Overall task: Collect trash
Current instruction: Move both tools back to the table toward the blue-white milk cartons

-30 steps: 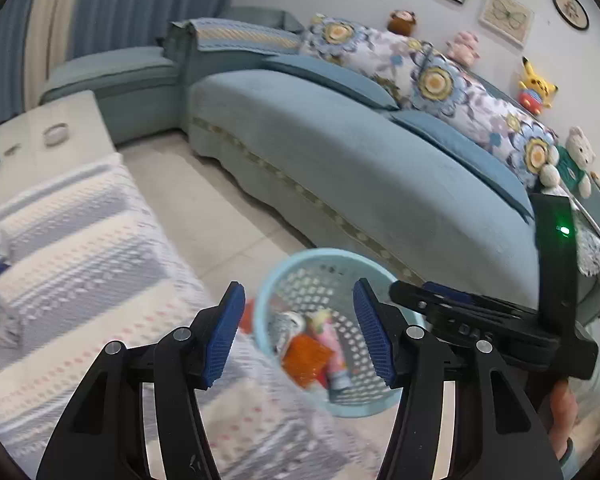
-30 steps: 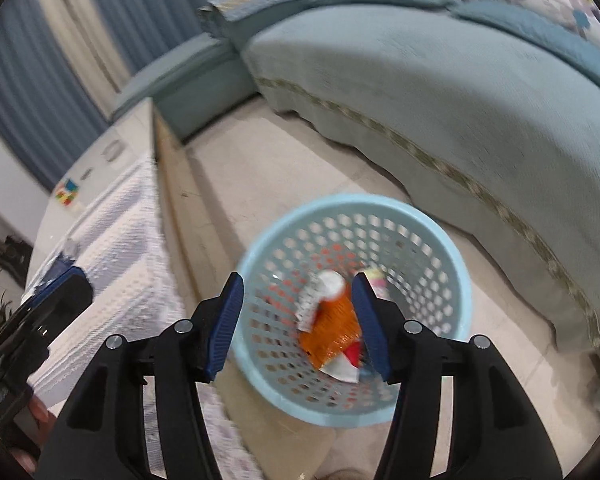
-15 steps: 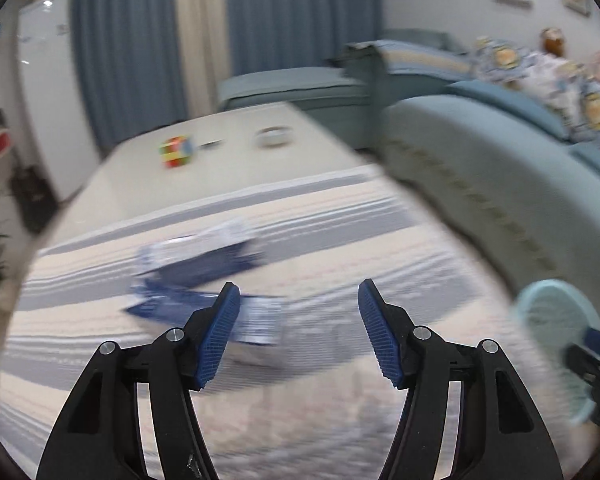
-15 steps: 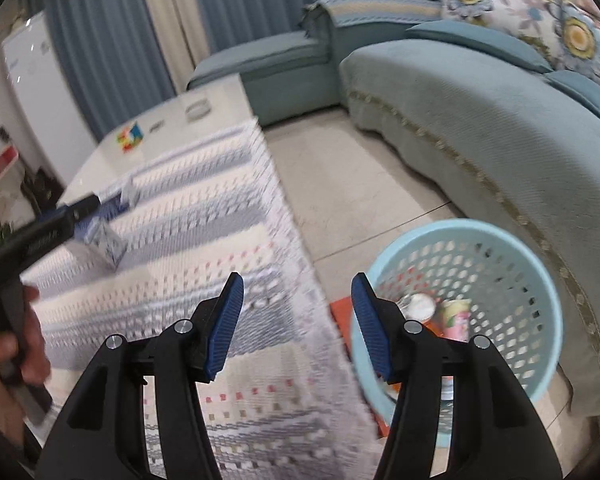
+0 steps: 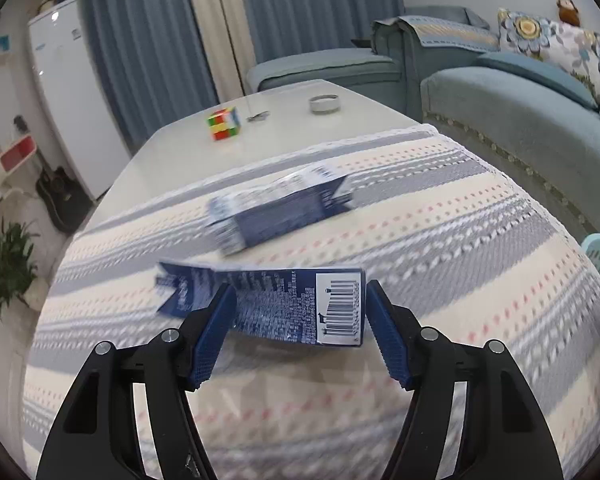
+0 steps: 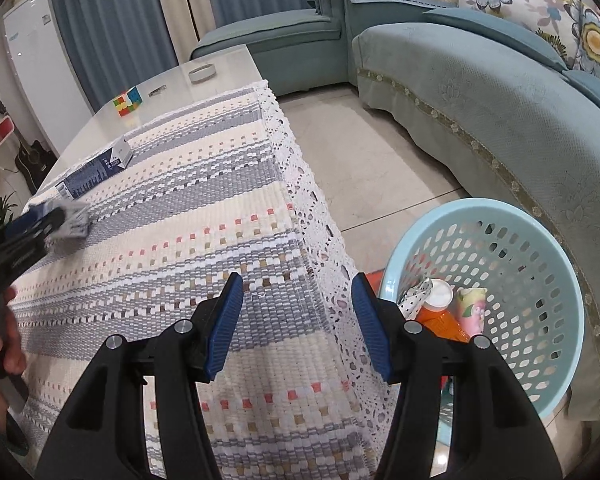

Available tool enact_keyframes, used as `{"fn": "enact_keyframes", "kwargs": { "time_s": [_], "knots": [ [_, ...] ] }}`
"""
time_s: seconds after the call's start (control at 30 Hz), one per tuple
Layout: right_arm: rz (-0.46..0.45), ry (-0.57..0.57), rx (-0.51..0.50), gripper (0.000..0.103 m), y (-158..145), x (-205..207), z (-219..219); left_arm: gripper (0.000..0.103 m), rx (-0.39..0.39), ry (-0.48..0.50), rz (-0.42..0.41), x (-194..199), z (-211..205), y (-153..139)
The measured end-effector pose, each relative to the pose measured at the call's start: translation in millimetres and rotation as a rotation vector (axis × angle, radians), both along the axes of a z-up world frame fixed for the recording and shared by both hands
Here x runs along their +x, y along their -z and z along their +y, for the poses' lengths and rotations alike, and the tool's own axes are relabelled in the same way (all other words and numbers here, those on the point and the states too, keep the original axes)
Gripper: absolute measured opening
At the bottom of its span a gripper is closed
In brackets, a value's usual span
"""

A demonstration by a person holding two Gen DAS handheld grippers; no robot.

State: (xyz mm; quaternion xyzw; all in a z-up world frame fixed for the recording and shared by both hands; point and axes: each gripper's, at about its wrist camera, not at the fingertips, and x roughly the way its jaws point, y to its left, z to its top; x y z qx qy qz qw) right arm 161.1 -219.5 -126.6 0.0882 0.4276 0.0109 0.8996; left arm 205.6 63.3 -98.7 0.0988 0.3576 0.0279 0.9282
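A flattened blue carton [image 5: 292, 304] with a barcode lies on the striped tablecloth [image 5: 440, 264], and a second blue box [image 5: 280, 212] lies just beyond it. My left gripper [image 5: 300, 316] points down at the near carton. Its jaws are opening, the carton sits between the tips, and the pads do not press on it. My right gripper [image 6: 298, 320] hangs open over the table's right edge with nothing between its fingers. To its right the light blue basket [image 6: 540, 224] stands on the floor, holding an orange packet [image 6: 440, 320] and a pink cup [image 6: 472, 308].
A colour cube [image 5: 224, 123] and a white ring [image 5: 325, 103] sit on the bare far end of the table. A teal sofa [image 6: 480, 92] runs along the right, with tiled floor [image 6: 360, 152] between it and the table. A hand [image 6: 0, 352] shows at the left edge.
The left view swung from the basket to the table, and the blue carton now lies between wider jaws. The right view turned from above the basket to the table edge.
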Motion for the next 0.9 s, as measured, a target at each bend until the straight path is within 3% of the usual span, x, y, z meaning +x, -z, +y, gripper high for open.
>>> {"fn": "enact_keyframes", "kwargs": {
  "time_s": [0.27,0.37,0.43,0.47,0.57,0.73,0.83,0.9],
  "knots": [
    [0.0,-0.006,-0.028,0.053,0.3,0.5,6.5,0.067,-0.141,-0.097,0.003,-59.5,84.1,-15.1],
    [-0.003,-0.013,-0.023,0.053,-0.7,1.7,11.4,0.069,-0.335,-0.082,0.042,-64.3,109.4,-19.1],
    [-0.005,-0.021,-0.019,0.053,-1.7,3.6,17.7,0.08,-0.465,-0.085,0.053,-60.9,121.2,-18.8],
    [-0.007,-0.03,-0.009,0.053,-2.6,4.3,20.5,0.08,-0.527,-0.105,0.063,-56.5,127.1,-16.6],
    [-0.015,-0.084,0.002,0.053,-4.7,6.4,39.5,0.08,-0.609,-0.165,0.103,-33.4,132.6,-7.0],
    [-0.032,-0.197,-0.025,0.053,-15.1,23.5,88.0,0.08,-0.544,-0.303,0.183,17.2,118.7,10.7],
    [-0.046,-0.29,-0.036,0.058,-25.5,44.6,118.4,0.075,-0.399,-0.348,0.227,35.0,103.7,23.8],
    [-0.06,-0.35,-0.076,0.061,-30.7,68.8,143.8,0.07,-0.315,-0.321,0.214,35.4,95.0,28.2]
  ]
}}
